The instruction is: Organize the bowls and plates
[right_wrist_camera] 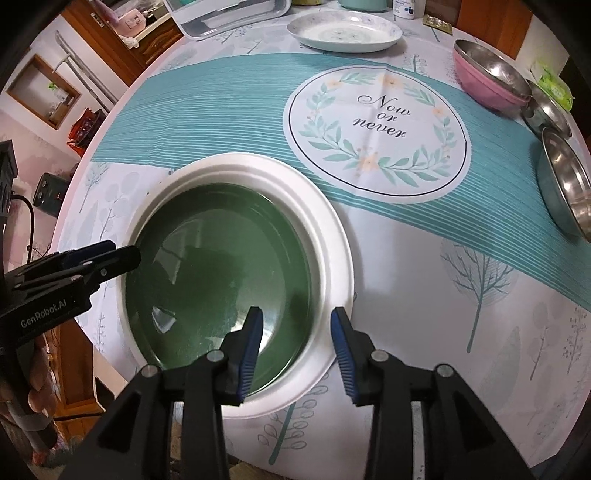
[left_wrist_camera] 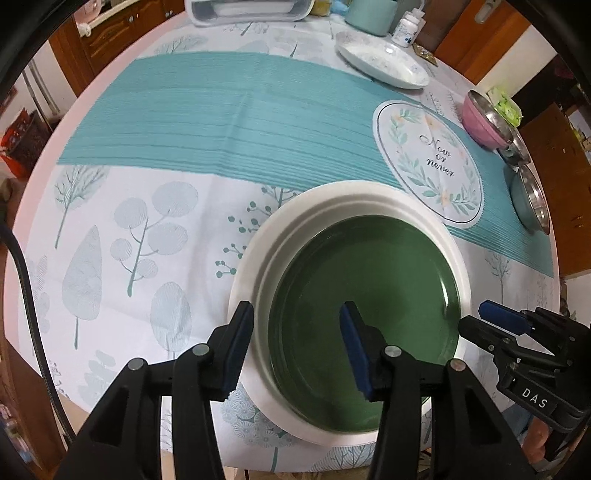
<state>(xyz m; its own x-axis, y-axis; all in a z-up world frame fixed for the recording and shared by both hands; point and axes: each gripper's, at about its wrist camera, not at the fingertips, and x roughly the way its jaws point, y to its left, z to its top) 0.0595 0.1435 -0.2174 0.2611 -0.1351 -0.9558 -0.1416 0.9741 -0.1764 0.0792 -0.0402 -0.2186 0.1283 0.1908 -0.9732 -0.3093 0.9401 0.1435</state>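
Note:
A green plate (left_wrist_camera: 365, 295) lies inside a larger white plate (left_wrist_camera: 255, 258) near the table's front edge; both show in the right wrist view, green plate (right_wrist_camera: 221, 280) and white plate (right_wrist_camera: 328, 236). My left gripper (left_wrist_camera: 295, 321) is open, its jaws astride the stack's left rim. My right gripper (right_wrist_camera: 297, 325) is open, its jaws astride the right rim. Each gripper shows in the other's view, the right one (left_wrist_camera: 491, 317) and the left one (right_wrist_camera: 110, 254). A pale oval plate (right_wrist_camera: 343, 31) sits at the back. A pink bowl (right_wrist_camera: 487, 77) and steel bowls (right_wrist_camera: 565, 181) sit at the right.
A clear plastic tray (right_wrist_camera: 229, 14), a teal pot (left_wrist_camera: 369, 14) and a white bottle (left_wrist_camera: 406, 27) stand at the table's far edge. A teal runner with a round "Now or never" print (right_wrist_camera: 376, 129) crosses the tablecloth. Wooden cabinets surround the table.

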